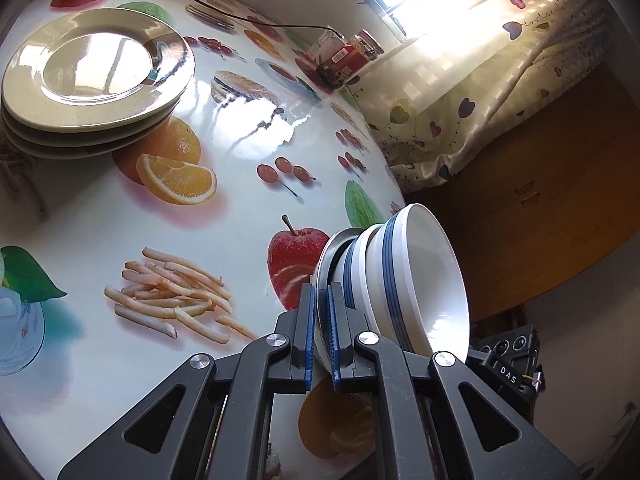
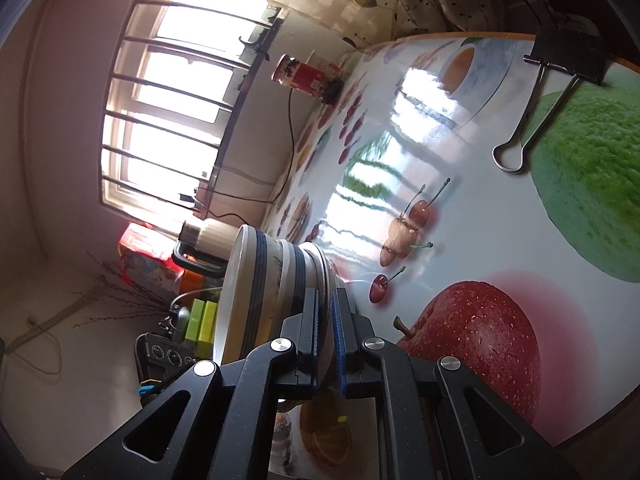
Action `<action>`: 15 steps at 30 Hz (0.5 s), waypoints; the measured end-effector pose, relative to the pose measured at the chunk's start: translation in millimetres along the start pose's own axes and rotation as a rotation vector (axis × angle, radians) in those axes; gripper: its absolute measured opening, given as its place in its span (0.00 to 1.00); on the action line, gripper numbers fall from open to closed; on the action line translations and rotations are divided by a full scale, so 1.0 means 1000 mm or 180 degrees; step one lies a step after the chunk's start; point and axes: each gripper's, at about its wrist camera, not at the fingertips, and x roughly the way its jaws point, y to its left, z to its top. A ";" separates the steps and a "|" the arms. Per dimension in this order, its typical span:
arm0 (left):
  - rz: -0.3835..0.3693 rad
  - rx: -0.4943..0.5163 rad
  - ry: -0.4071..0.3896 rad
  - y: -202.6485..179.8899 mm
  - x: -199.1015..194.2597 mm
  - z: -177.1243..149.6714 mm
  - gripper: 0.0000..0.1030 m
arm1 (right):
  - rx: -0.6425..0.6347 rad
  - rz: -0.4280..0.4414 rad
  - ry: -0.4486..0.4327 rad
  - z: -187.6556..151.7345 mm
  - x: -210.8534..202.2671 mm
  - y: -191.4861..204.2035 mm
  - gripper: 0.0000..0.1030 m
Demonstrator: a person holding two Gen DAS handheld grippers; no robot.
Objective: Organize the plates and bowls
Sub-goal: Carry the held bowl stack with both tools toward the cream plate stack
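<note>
A stack of white bowls with blue bands [image 1: 404,280] sits on a plate [image 1: 322,276]. My left gripper [image 1: 320,332] is shut on the plate's rim and holds it above the fruit-print table [image 1: 224,208]. My right gripper [image 2: 326,336] is shut on the opposite rim of the same plate [image 2: 326,280], with the bowl stack [image 2: 256,280] to its left. A stack of beige plates [image 1: 96,76] rests on the table at the far left in the left wrist view.
A jar [image 1: 360,54] and a box stand at the table's far edge by the window; the jar [image 2: 304,76] also shows in the right wrist view. A black cable [image 1: 256,22] crosses the far table. A binder clip [image 2: 560,72] lies on the table. A curtain [image 1: 480,100] hangs at right.
</note>
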 end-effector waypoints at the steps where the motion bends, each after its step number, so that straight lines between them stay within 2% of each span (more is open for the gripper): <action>1: 0.0003 0.0005 0.0000 -0.001 0.000 0.000 0.06 | 0.0001 0.0001 0.0000 0.000 0.000 0.000 0.09; 15: 0.0191 0.0181 -0.0009 -0.008 0.001 -0.001 0.06 | -0.0140 -0.0073 0.0009 0.002 0.001 0.007 0.08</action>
